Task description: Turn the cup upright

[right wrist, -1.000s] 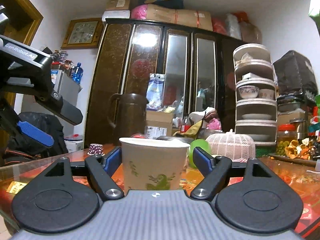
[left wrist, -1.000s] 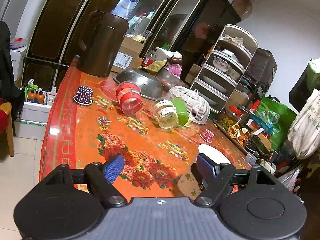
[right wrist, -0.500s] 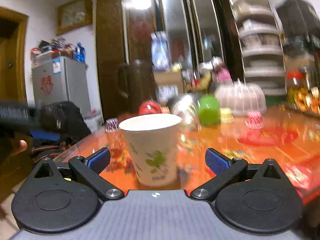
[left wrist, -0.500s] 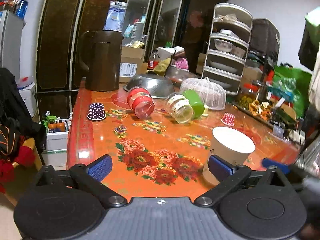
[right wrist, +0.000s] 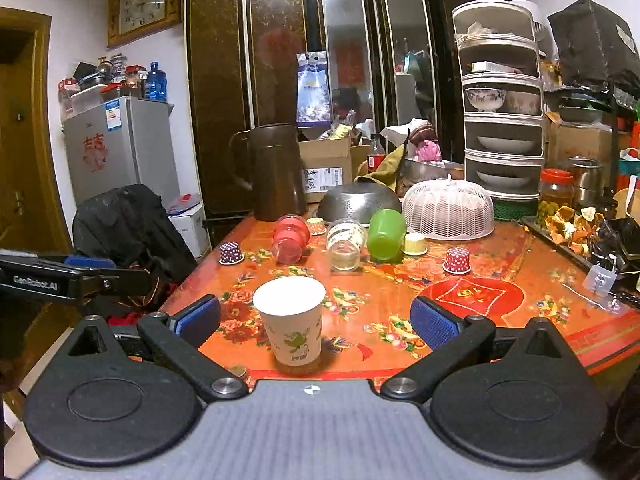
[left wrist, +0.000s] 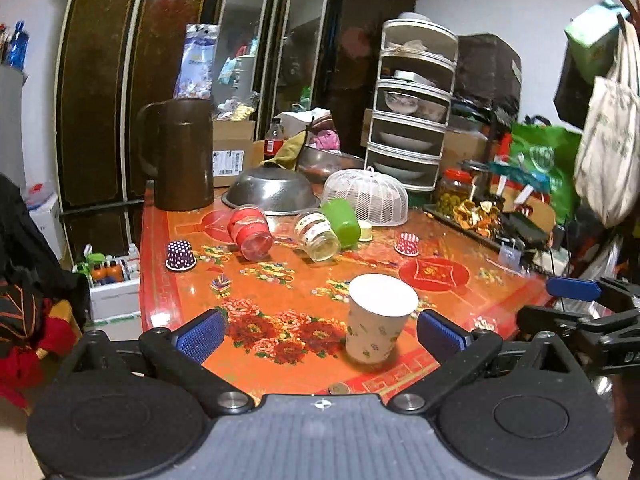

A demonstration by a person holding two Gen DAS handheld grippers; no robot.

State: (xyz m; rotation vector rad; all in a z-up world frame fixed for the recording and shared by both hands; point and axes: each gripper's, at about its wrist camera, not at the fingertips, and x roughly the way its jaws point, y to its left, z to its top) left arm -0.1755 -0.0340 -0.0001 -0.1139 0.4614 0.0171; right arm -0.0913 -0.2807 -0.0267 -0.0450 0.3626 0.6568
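Observation:
A white paper cup [left wrist: 378, 320] with a green leaf print stands upright, mouth up, near the front edge of the orange flowered table [left wrist: 280, 276]. It also shows in the right wrist view [right wrist: 291, 320]. My left gripper [left wrist: 320, 332] is open and empty, back from the cup, with the cup just inside its right finger. My right gripper [right wrist: 316, 320] is open and empty, also back from the cup, which stands left of its middle. The right gripper's blue pad shows at the right edge of the left wrist view [left wrist: 572, 289].
Behind the cup lie a red jar [right wrist: 290, 238], a clear jar [right wrist: 345, 244] and a green cup [right wrist: 385, 234] on their sides. Small patterned cups [right wrist: 457, 260], a steel bowl [right wrist: 360, 200], a white mesh cover [right wrist: 448, 210] and a brown jug [right wrist: 274, 174] stand further back.
My right gripper has opened off the paper cup and drawn back and up; the cup stays upright on the table. My left gripper has swung to face the cup.

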